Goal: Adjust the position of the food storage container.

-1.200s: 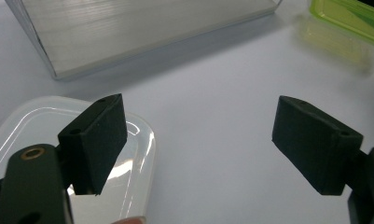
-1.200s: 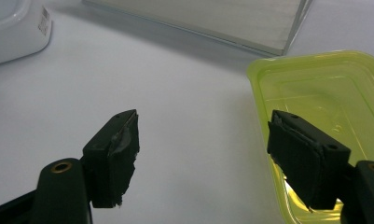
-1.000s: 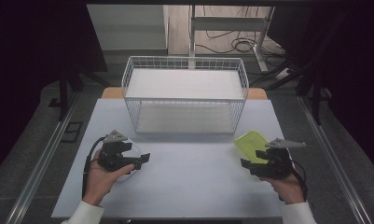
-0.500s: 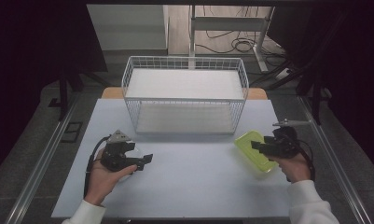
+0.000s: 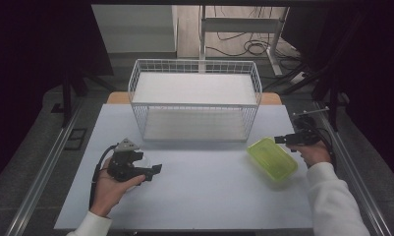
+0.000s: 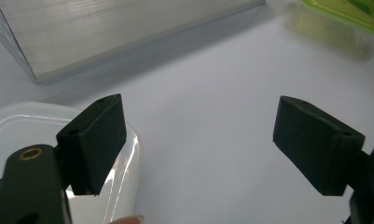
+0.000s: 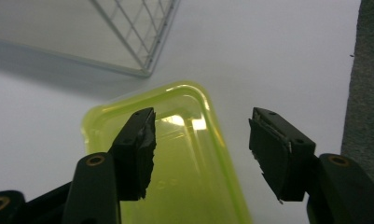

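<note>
From the high view, a white wire basket [image 5: 194,98] stands at the middle of the worktop's [image 5: 204,196] far edge. The left gripper [image 5: 153,169] sits near the worktop's near left corner, held in a hand [image 5: 111,189], over a clear lid [image 5: 140,160] lying flat beneath it. The right gripper [image 5: 280,139] is by the right edge, just beside the far end of a green container [image 5: 272,160] that lies on the worktop near the basket's front right corner.

In the left gripper view, the jaws stand wide apart with nothing between them; the clear lid [image 6: 31,126] lies under the left jaw, and the green container [image 6: 348,11] shows far off.

In the right gripper view, the jaws are wide apart and grip nothing, above the green container [image 7: 184,177]; the basket's corner [image 7: 142,42] lies beyond.
</note>
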A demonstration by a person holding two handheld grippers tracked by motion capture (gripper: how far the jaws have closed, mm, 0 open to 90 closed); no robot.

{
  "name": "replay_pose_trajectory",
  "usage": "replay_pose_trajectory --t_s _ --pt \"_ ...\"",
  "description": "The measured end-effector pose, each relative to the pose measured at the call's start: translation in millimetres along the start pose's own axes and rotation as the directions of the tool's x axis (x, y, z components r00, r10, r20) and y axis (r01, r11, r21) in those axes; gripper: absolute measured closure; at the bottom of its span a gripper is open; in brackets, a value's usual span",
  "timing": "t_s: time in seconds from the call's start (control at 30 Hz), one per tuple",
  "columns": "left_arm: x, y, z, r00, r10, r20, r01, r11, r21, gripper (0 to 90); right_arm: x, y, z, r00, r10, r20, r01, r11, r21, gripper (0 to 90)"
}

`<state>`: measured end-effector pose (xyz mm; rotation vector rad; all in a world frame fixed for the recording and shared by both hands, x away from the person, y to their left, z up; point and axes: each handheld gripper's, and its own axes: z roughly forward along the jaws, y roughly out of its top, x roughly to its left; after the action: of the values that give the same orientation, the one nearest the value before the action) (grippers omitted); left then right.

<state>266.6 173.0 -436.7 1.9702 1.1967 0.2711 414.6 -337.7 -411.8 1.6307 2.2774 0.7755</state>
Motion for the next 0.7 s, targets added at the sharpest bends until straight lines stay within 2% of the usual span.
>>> replay_pose_trajectory --t_s 0.23,0.33,0.5,0.6,0.7 --pt "1.3 -1.3 -1.2 1.0000 -0.006 -0.005 0.006 1.0000 0.001 16.8 -3.1 7.4 14.1 0.9999 -0.008 0.014 0.008 1.000 0.015 52.2" --pt "2.1 -2.2 -2.0 0.9999 -0.006 -0.008 0.006 1.0000 0.003 16.8 -4.4 8.0 21.9 0.9994 -0.009 0.032 0.009 1.000 0.014 61.6" --pt "2.4 -2.7 -1.0 0.9999 -0.010 -0.010 0.010 0.9999 0.007 16.7 -7.9 9.8 29.0 0.9991 -0.025 0.036 0.024 0.999 0.032 67.3" --pt "1.4 -2.3 -0.1 1.0000 -0.003 -0.008 0.003 0.9999 0.012 16.6 -13.7 14.6 35.9 0.9990 -0.020 0.041 0.019 0.999 0.032 76.5" --pt "2.0 -2.3 0.4 1.0000 -0.002 -0.010 0.003 0.9999 0.013 16.5 -15.1 16.7 39.5 0.9987 -0.031 0.041 0.029 0.999 0.046 80.1"
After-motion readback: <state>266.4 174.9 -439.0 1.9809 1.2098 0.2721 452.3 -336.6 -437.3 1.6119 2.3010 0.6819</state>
